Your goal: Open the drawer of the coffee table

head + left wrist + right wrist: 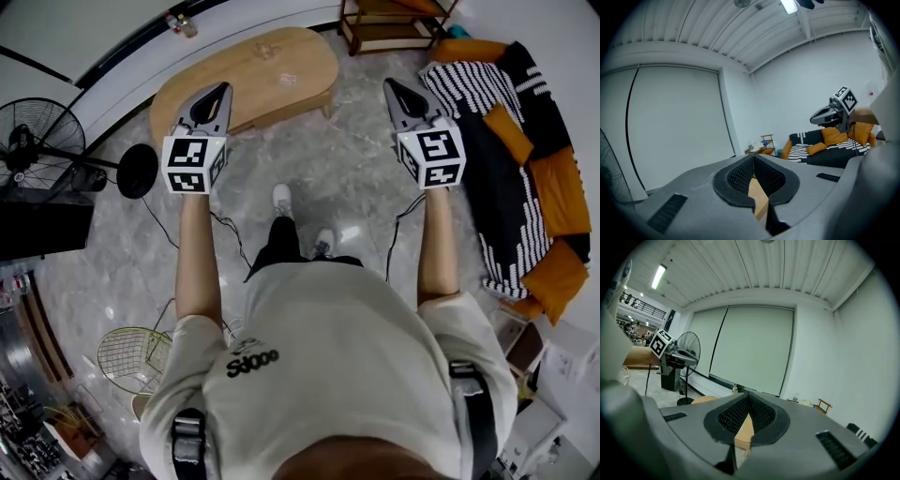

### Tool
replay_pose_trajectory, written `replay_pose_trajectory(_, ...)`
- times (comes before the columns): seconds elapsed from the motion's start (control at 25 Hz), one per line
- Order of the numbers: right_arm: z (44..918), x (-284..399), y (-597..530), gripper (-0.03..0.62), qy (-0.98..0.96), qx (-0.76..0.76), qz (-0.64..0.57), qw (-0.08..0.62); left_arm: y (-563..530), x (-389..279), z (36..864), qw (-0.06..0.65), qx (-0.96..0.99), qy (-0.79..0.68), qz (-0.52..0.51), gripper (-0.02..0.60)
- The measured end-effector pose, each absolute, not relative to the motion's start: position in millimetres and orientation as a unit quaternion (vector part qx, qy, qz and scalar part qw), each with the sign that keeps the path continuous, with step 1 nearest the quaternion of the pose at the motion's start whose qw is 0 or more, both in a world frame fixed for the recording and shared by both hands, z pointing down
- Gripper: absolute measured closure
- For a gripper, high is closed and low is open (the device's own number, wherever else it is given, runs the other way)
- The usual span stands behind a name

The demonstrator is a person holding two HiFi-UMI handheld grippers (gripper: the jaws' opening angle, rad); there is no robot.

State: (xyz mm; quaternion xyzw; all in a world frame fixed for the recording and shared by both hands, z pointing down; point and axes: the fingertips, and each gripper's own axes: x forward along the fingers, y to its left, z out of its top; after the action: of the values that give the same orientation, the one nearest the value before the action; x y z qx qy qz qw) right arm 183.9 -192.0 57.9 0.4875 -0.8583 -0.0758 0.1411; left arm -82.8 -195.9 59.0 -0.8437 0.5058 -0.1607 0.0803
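The oval wooden coffee table [272, 70] stands ahead of the person on the grey marble floor; no drawer shows from above. My left gripper [222, 88] is held out in the air over the table's near left edge, jaws shut and empty. My right gripper [389, 84] is shut too, hovering over the floor to the right of the table. In the left gripper view a strip of the tabletop [757, 197] shows through the shut jaws, and the right gripper [813, 119] hangs at the right. The right gripper view shows the tabletop [745, 431] past its jaws too.
A standing fan [33, 141] with a round base is at the left. A sofa with a striped throw and orange cushions [520, 159] fills the right side. A wooden side rack [389, 23] stands beyond the table. Cables [230, 234] run across the floor by the feet.
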Motion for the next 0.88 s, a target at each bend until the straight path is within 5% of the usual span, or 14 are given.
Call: replay_pose_trajectory(0.88,123.6,165.7,-349.7,0.588,-0.824,0.528,-0.051,0.200,-371.1,-120.4,138.5,0.038,-0.863,0.468,-0.183,0.563)
